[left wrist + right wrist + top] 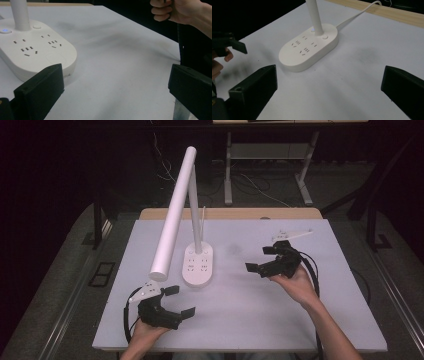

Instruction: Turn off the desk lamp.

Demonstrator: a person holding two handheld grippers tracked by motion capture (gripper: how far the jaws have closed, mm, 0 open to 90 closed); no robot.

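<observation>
Two grippers are in your hands above the white table (250, 305), and both have their jaws wide apart with nothing between them. Your left gripper (179, 301) is near the front edge of the table, just beside the front end of the lamp base (199, 265), and it does not touch it. In the left gripper view this base (35, 53) lies at the left, close behind the left jaw, and you can see its socket holes, a round button and a small blue light on top. Your right gripper (259, 258) is at the right side of the table, well apart from the base, and its jaws point toward it. In the right gripper view the base (308, 50) is between the two jaws but farther away, with the white stem (315, 16) rising from its far end and a white cable (359, 13) going to the wooden edge of the table. The long white lamp head (175, 210) hangs tilted over the left part of the table, with its lower end above your left gripper.
</observation>
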